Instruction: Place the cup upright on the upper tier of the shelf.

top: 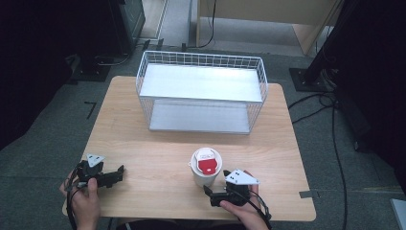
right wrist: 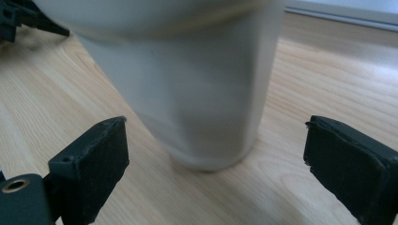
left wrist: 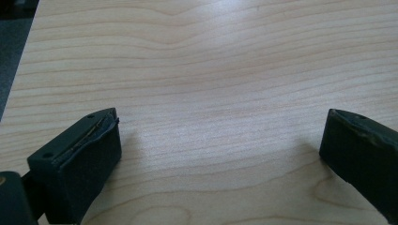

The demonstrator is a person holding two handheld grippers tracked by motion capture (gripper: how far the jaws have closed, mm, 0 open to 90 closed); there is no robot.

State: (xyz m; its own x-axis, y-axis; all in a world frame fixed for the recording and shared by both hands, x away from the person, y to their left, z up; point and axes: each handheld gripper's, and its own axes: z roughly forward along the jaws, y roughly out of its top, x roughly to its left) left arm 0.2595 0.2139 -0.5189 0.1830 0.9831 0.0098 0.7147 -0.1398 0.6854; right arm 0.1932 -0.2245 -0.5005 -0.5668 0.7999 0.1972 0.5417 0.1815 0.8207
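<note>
Both grippers low w/ fingers spread wide: left gripper [top: 116, 173] at left, right gripper [top: 209, 193] at right.

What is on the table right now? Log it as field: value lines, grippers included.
surface: wooden table
cup: white cup with a red-and-white lid, upright, near the front edge
rack: white wire basket shelf at the back of the table
right gripper: jaws open, facing the cup's base, not touching it
left gripper: jaws open over bare wood, holding nothing
</note>
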